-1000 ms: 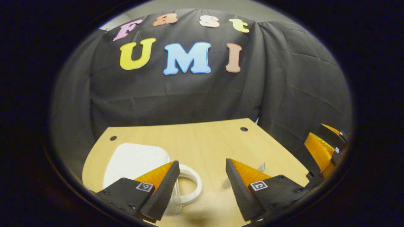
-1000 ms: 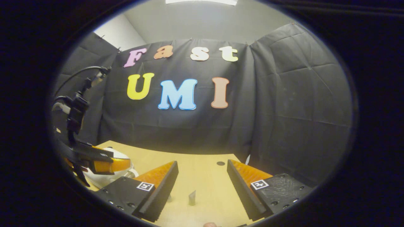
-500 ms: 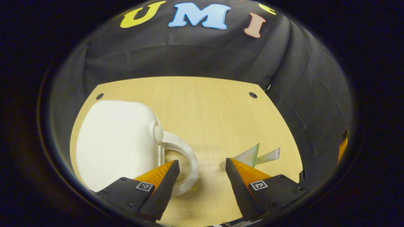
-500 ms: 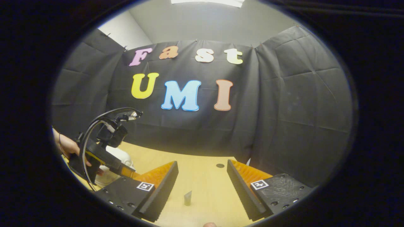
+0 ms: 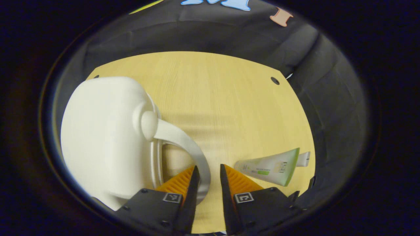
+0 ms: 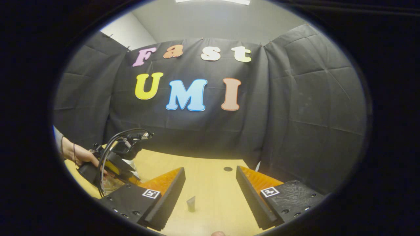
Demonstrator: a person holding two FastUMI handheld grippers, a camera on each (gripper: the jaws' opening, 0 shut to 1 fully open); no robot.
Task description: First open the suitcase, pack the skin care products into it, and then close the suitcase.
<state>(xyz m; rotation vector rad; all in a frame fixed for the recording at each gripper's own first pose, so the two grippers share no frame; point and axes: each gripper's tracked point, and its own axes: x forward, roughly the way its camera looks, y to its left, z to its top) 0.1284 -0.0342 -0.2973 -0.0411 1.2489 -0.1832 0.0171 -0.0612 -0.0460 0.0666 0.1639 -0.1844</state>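
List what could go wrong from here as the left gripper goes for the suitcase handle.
1. The left gripper has its fingers close on either side of the thin curved handle near its lower end; a grip there may slip along the curve when it pulls.
2. The suitcase is closed and smooth; pulling might drag the whole case across the table rather than open it.
3. The skin care tube lies close by and could get knocked.

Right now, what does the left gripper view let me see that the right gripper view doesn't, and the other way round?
Left gripper view: the white suitcase from above, closed, its handle passing between the narrowed fingers of the left gripper; whether they press it is unclear. Right gripper view: the right gripper wide open and empty, and a hand holding the other gripper. Shared: the wooden table and the tube on it.
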